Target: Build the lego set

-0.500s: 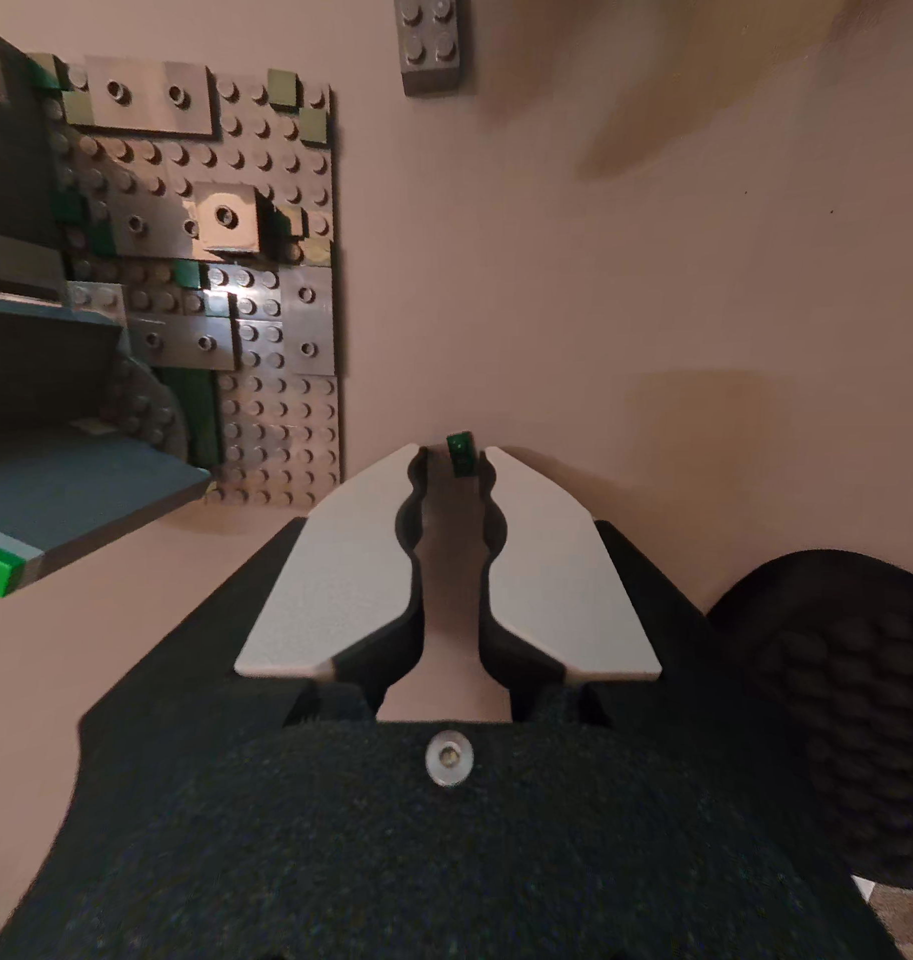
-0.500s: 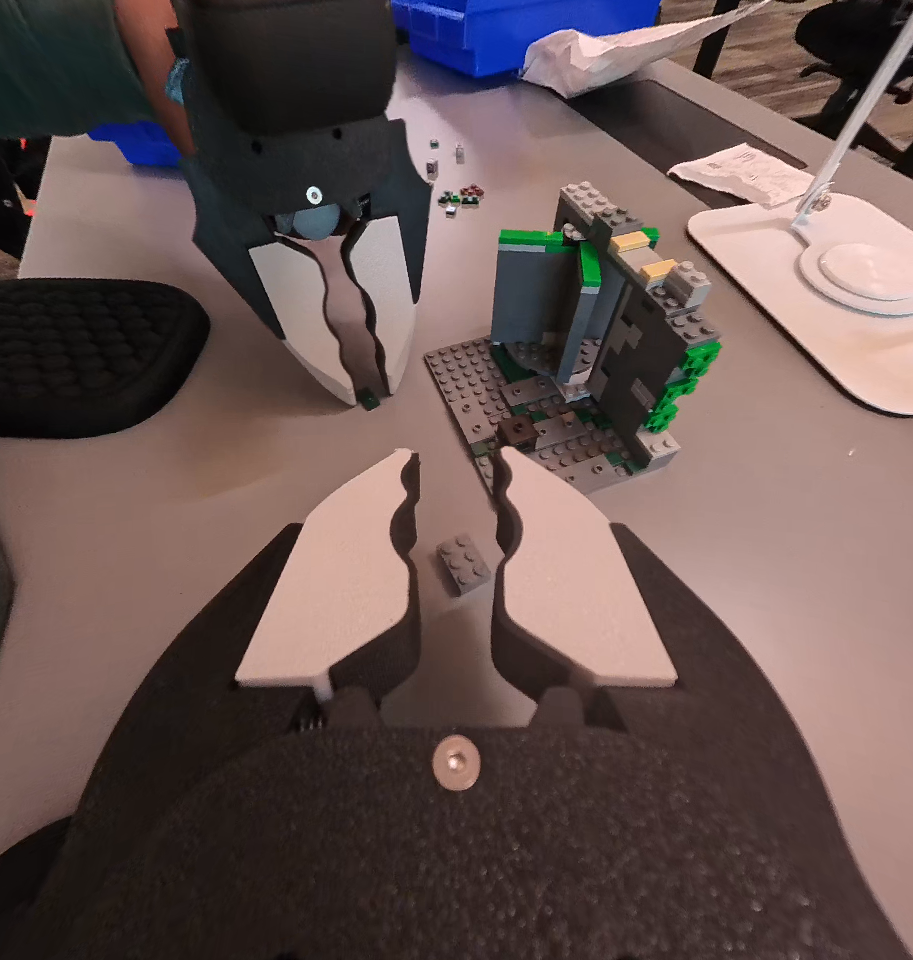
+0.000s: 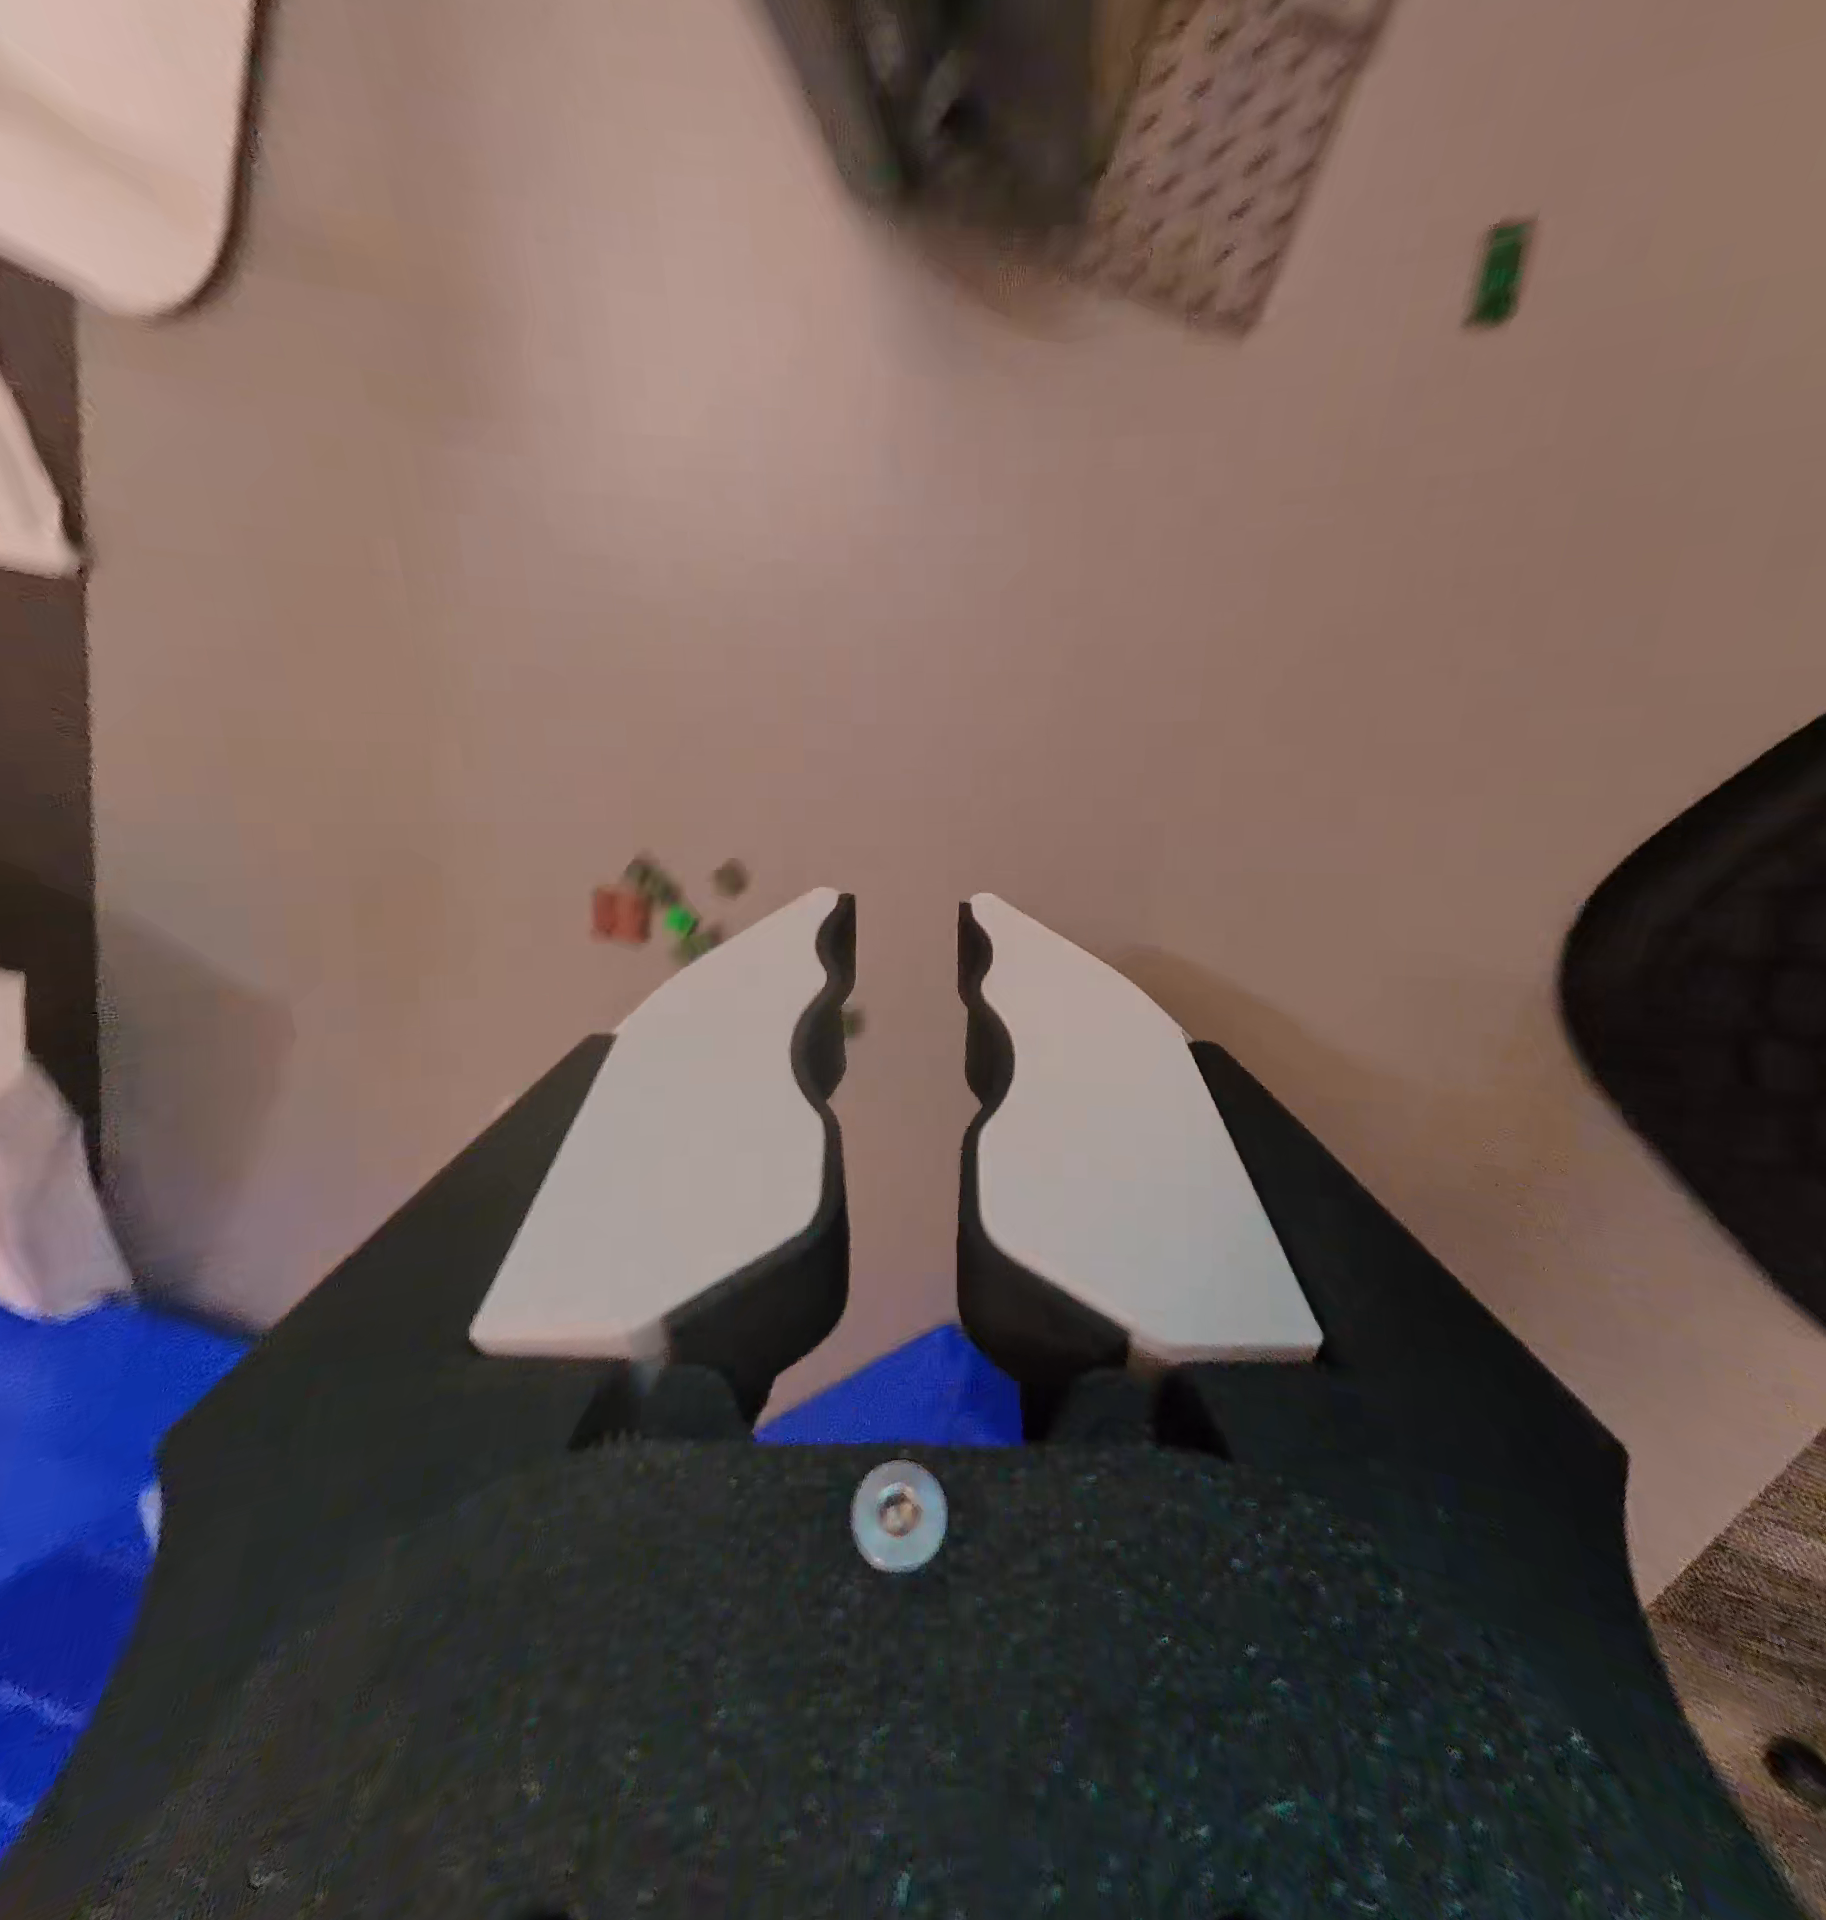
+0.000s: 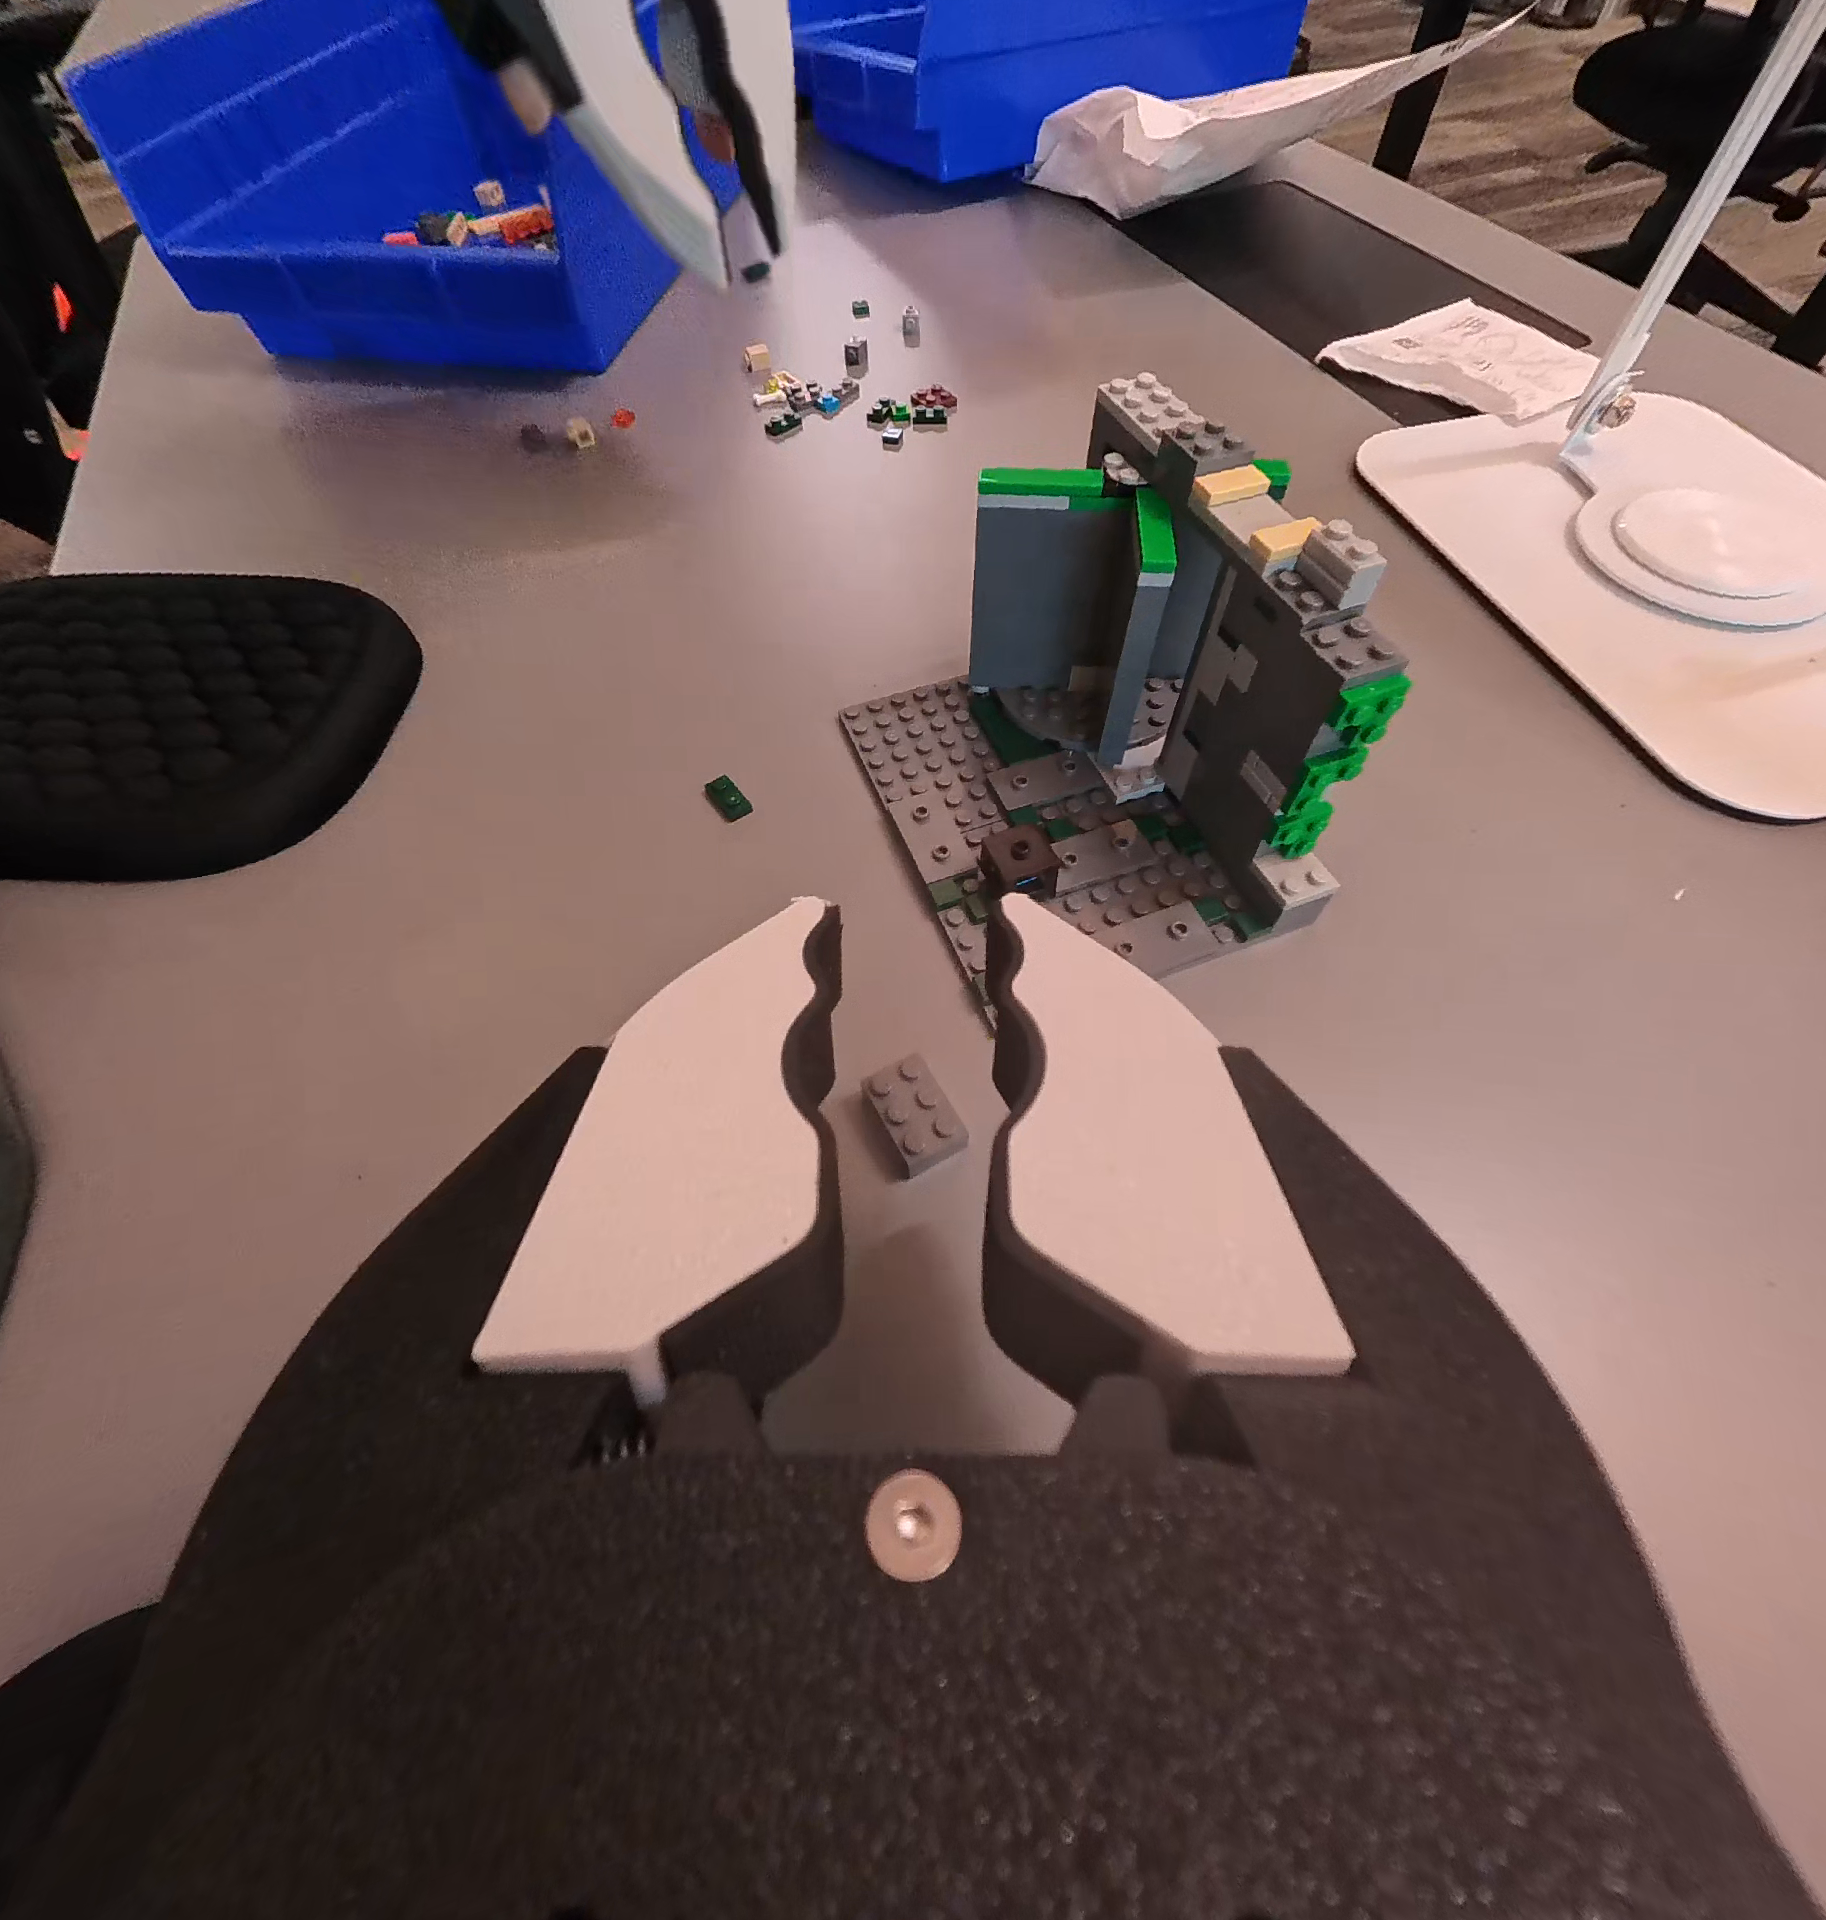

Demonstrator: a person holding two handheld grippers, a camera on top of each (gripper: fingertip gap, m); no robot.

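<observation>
**Lego build partly up, loose pieces still out**

Standing on the table [image 4: 576,935]: the lego model [image 4: 1148,686], with grey walls, green trim and a studded baseplate still largely bare at its front. Lying just in front of the model, a grey brick [image 4: 914,1114]; to the model's left, a small dark green plate [image 4: 728,798]; beyond the model, scattered small pieces [image 4: 847,395] beside a blue bin [image 4: 296,208]. Right tool [image 4: 914,920] apart and empty, straddling the grey brick. Left tool [image 3: 901,909] apart, empty, raised over the small pieces. Probably much left to add.
</observation>
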